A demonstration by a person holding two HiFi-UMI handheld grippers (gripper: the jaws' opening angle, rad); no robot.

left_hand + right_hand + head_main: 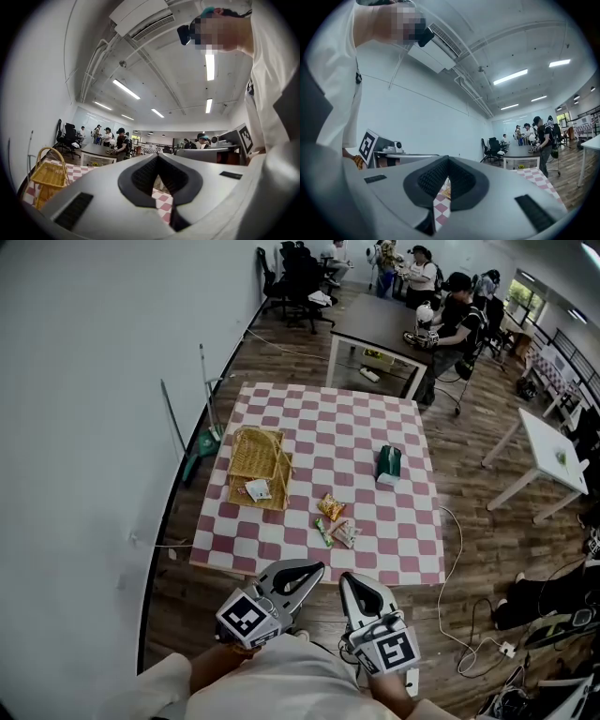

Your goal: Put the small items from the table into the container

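**Q:** State of the left tool [300, 570]?
**A:** Clenched. Its jaws meet at the tips and nothing sits between them. It points level toward the far side, at the near edge of the tabletop [323, 423].

**Q:** State of the right tool [360, 589]?
**A:** Clenched and empty as well. It sits just right of the left tool, side by side with it, and points the same way. Neither tool touches any item.

**Q:** Where is the container?
**A:** The basket [246, 451] stands on the left part of the checked tabletop, about midway between near and far. It is wicker with a hoop handle. A white packet [258, 489] lies inside at its near end.

**Q:** Where are the loose items?
**A:** Three lie close together right of the basket, toward the near edge:
- orange packet [330, 507], farthest of the three;
- green stick [322, 532], near and slightly left of it;
- pale packet [345, 533], just right of the stick.

A green box [388, 463] stands alone farther right, apart from the group.

**Q:** Anything printed on the items?
**A:** Too small to read.
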